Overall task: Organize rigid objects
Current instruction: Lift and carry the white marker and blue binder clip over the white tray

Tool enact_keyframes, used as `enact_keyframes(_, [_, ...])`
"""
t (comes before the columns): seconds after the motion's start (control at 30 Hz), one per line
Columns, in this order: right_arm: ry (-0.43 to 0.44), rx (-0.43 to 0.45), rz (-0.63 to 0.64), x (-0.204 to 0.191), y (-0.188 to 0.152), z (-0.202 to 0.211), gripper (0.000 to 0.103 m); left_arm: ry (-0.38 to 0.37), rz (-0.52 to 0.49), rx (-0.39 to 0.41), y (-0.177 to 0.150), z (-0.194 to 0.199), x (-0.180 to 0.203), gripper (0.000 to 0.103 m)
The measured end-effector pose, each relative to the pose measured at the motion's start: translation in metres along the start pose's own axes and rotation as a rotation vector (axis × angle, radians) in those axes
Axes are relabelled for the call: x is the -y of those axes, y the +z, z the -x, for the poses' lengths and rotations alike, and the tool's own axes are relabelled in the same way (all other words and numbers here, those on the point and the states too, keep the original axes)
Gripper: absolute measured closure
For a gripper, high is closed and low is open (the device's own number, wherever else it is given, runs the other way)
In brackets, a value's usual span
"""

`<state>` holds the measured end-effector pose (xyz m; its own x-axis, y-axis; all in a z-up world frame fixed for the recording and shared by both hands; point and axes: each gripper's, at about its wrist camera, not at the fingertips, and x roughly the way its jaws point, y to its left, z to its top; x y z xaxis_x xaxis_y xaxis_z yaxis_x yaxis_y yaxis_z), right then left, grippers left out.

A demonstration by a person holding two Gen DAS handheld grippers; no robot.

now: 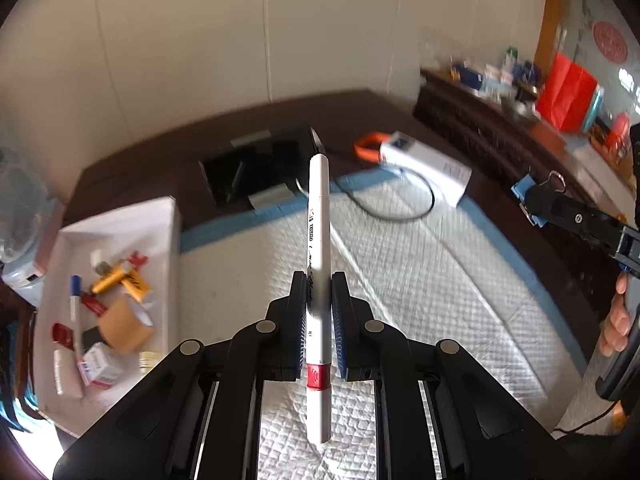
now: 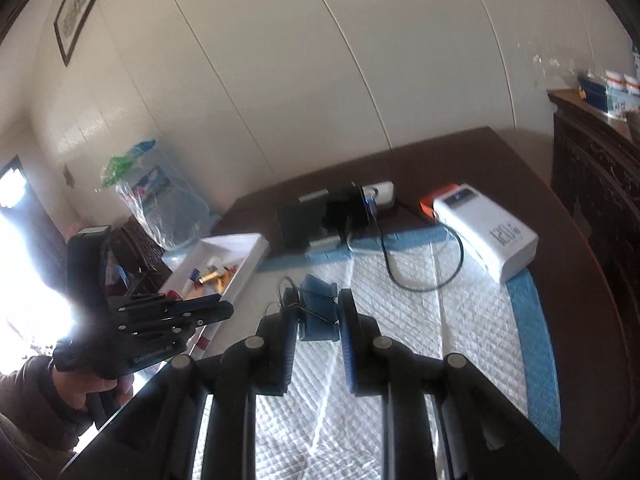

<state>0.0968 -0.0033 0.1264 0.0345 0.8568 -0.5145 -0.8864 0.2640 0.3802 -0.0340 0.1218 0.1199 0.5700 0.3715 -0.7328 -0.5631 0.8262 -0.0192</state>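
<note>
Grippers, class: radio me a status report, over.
Left gripper shut on white pen. Right gripper shut on blue binder clip. Tray left, path clear.

Quilted cloth pad (image 1: pixel 420 280); glossy plastic pen (image 1: pixel 318 240).

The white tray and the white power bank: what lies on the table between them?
Between the white tray and the white power bank stands a black device with a cable, on the dark table; the right wrist view shows it best.
</note>
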Motion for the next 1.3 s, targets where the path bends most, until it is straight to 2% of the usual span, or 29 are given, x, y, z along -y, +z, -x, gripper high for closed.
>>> enact_keyframes(0.33, [0.023,0.173,0.051,-0.038,0.034,0.052,0.085,0.068,0.079,0.231,0.005,0.106,-0.029,0.092])
enact_keyframes(0.47, [0.039,0.206,0.064,-0.057,0.038,0.061,0.085,0.096,0.111,0.282,-0.003,0.131,-0.043,0.092])
enact_keyframes(0.77, [0.055,0.197,0.097,-0.092,0.033,0.053,0.085,0.114,0.153,0.322,-0.026,0.162,-0.072,0.092])
enact_keyframes(1.3, [0.094,0.194,0.145,-0.137,0.030,0.037,0.085,0.141,0.193,0.358,-0.048,0.192,-0.107,0.092])
